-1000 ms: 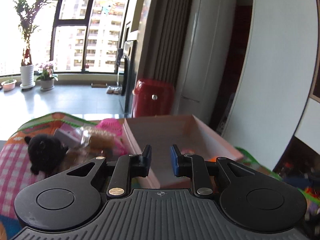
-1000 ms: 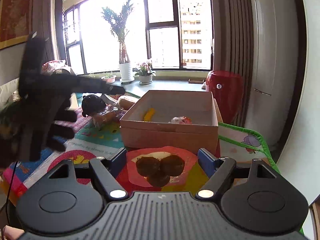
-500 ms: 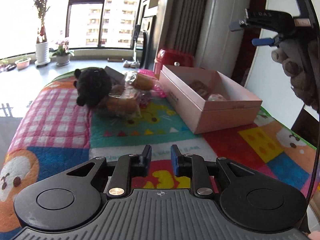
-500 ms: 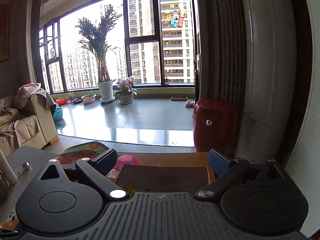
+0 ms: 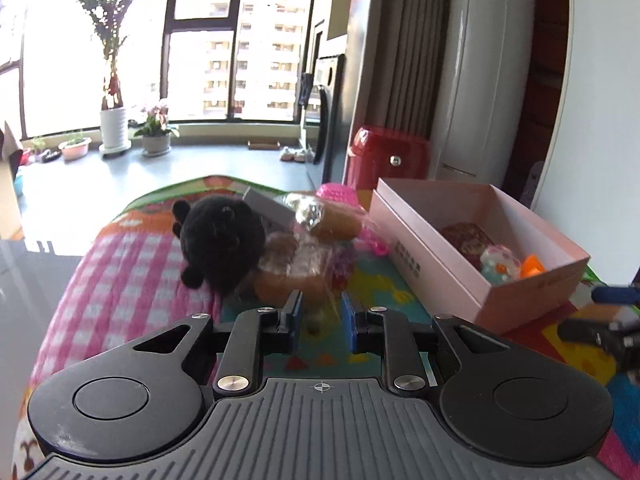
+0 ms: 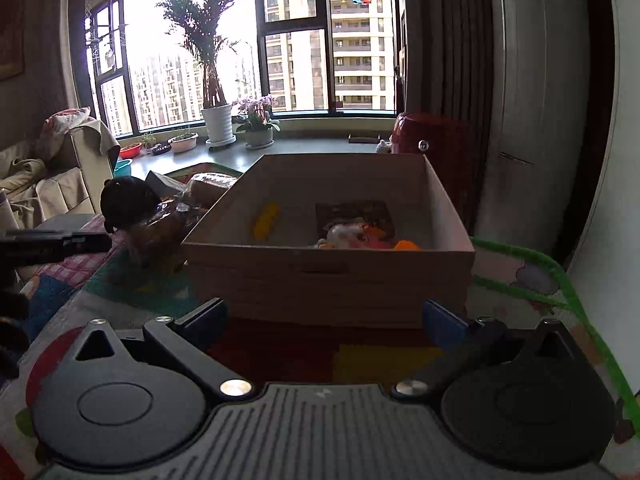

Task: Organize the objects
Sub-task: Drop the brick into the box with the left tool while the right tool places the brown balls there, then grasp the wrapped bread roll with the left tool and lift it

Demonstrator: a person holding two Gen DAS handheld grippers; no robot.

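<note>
The play mat (image 5: 132,280) carries a pink box (image 5: 436,276) already holding several toys. The right gripper (image 6: 324,316), earlier carrying a brown toy, now stands wide open and empty. The left gripper (image 5: 320,318), narrowly parted, empty, now faces the wrapped bread (image 5: 296,276) beside the black plush (image 5: 222,246), likely next.

Plush (image 5: 220,240) left of box (image 5: 436,256) (mat (image 5: 120,280) beneath) —
</note>
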